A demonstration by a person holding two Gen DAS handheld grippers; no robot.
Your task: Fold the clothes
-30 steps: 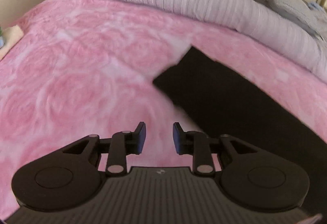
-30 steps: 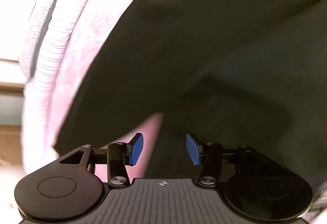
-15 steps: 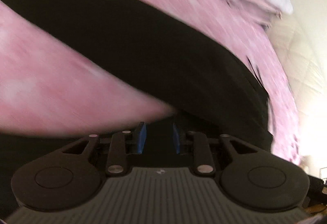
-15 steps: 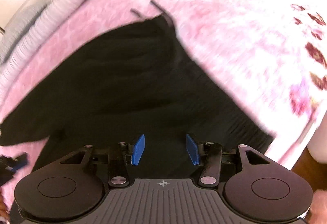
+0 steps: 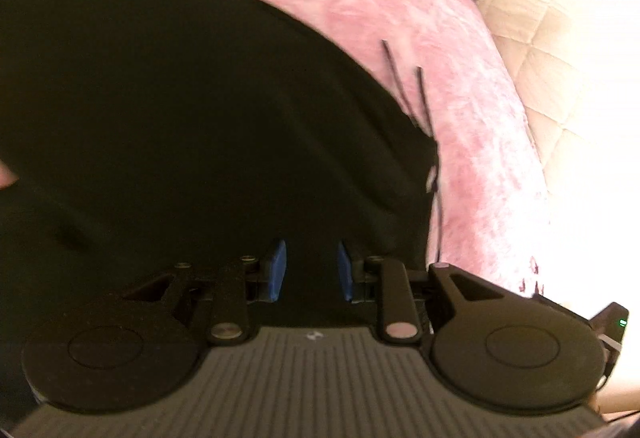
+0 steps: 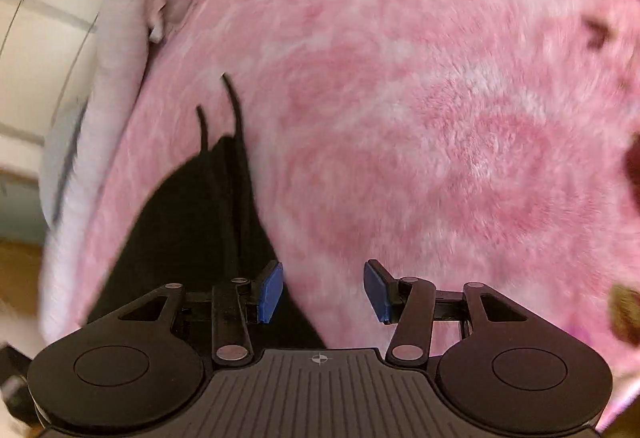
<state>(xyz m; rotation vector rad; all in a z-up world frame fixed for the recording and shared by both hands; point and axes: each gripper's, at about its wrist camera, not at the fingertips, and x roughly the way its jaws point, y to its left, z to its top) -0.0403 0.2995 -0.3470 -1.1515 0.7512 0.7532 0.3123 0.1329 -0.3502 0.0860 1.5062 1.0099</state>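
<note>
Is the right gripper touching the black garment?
Cannot tell. In the right wrist view the open right gripper frames the garment's edge, but no contact or gap shows.

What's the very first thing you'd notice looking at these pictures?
A big black garment spreads over a fluffy pink blanket, filling most of the left view. Two thin black drawstrings poke out from its edge. Both claws, left and right, are open, gripping nothing.
</note>
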